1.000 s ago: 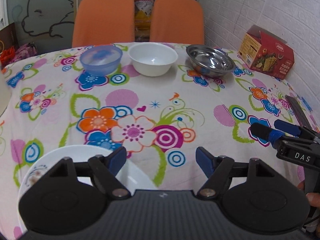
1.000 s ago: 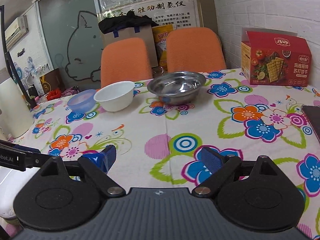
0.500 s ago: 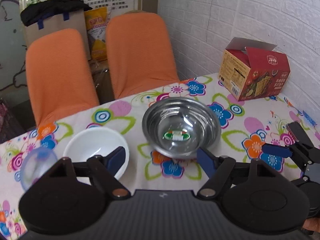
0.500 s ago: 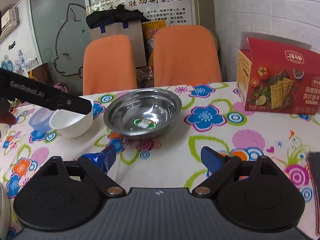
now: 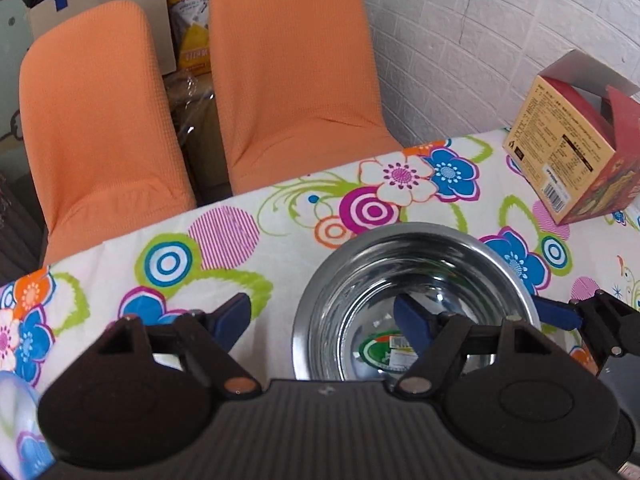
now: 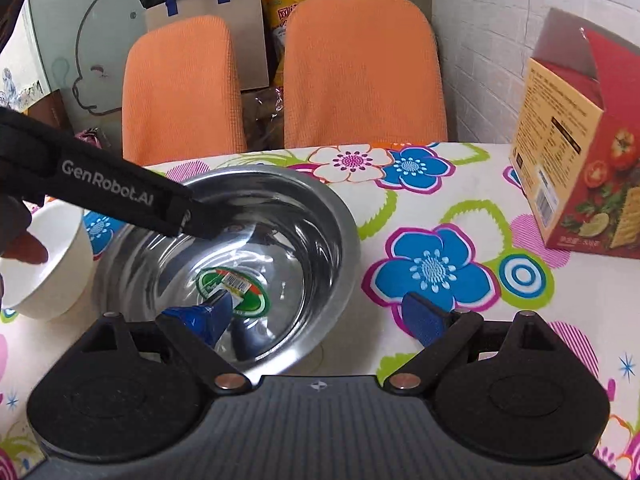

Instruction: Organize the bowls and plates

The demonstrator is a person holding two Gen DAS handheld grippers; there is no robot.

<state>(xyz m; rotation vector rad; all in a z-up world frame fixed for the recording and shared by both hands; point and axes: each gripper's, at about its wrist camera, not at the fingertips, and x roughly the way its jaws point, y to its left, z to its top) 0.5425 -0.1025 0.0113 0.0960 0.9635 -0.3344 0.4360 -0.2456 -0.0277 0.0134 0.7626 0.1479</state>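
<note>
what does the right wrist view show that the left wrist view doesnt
Only the right wrist view shows the white bowl left of the steel bowl, a hand, and the cartoon drawing on the glass panel. Only the left wrist view shows a blue translucent bowl at its left edge. Both show the steel bowl with its sticker, the two orange chairs, the cracker box and the floral tablecloth. The left gripper and the right gripper are each open, straddling the steel bowl's rim.

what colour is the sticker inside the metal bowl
Mostly green and white with a red-orange edge and a barcode strip; the sticker in the metal bowl shows best in the right wrist view.
</note>
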